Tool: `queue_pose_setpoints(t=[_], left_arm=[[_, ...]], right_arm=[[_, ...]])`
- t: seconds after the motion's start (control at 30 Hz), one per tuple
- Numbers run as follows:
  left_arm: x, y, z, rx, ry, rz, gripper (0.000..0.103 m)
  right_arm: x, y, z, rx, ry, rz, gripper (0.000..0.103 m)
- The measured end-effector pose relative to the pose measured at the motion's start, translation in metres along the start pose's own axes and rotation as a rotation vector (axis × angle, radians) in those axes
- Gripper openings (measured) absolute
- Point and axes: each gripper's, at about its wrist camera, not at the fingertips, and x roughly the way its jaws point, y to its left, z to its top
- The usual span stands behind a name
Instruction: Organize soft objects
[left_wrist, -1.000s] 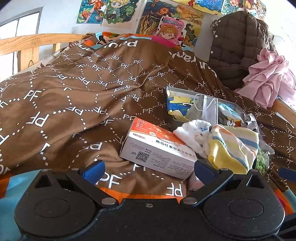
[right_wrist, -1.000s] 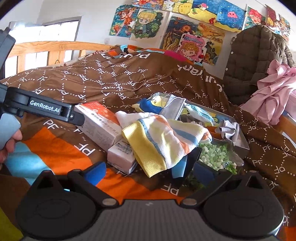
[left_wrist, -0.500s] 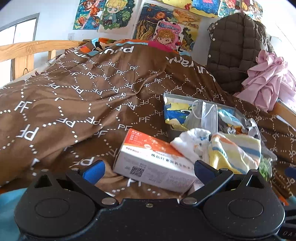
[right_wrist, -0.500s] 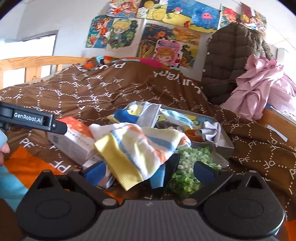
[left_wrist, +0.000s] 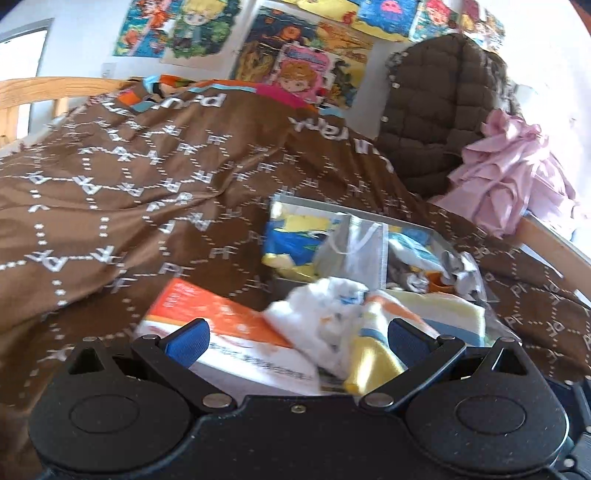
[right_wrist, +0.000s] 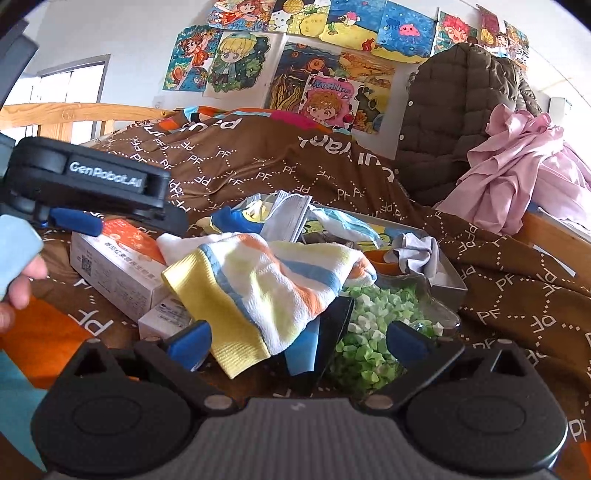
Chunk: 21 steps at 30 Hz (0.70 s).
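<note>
Looking along the left gripper (left_wrist: 297, 341), both blue pads are spread wide with nothing between them. An orange and white box (left_wrist: 221, 332) lies just ahead of the left pad, and the crumpled white cloth (left_wrist: 321, 317) and the striped towel (left_wrist: 373, 350) lie ahead toward the right pad. This view is blurred, so finer contact cannot be told. Behind them sits the grey tray (left_wrist: 306, 202), already stuffed with soft things, on the brown bedspread (left_wrist: 129, 192).

From the right wrist, the right gripper (right_wrist: 297, 341) is also spread wide and empty. The striped towel (right_wrist: 266, 284) lies dead ahead, draped over the box (right_wrist: 114, 266) and a smaller box, its long axis running from lower left toward the tray (right_wrist: 452, 275). Its yellow hem hangs nearest, between the 2 pads. A bag of green bits (right_wrist: 369, 343) lies beside the right pad. The left gripper (right_wrist: 96, 184) hovers over the box at far left. By my judgement the right gripper is nearer to the towel and better lined up to pinch it.
</note>
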Motion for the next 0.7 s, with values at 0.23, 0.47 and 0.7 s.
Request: queue_pose_setpoints(t=[0.23,0.47,0.7], left_arm=[[0.014,-0.014,0.000,0.077,0.013,-0.042,0.102],[0.043,0.006,0.020,0.029,0.079,-0.052,0.102],[0.075,0.025,0.039,-0.006,0.178,-0.131,0.102]], right_arm=[[0.012,0.004,0.002,-0.068,-0.056,0.023,0.103],[0.035,0.007,0.013,-0.065,-0.104,0.077,0.103],[0.046,0.016,0.011,-0.109,-0.122,0.096,0.101]])
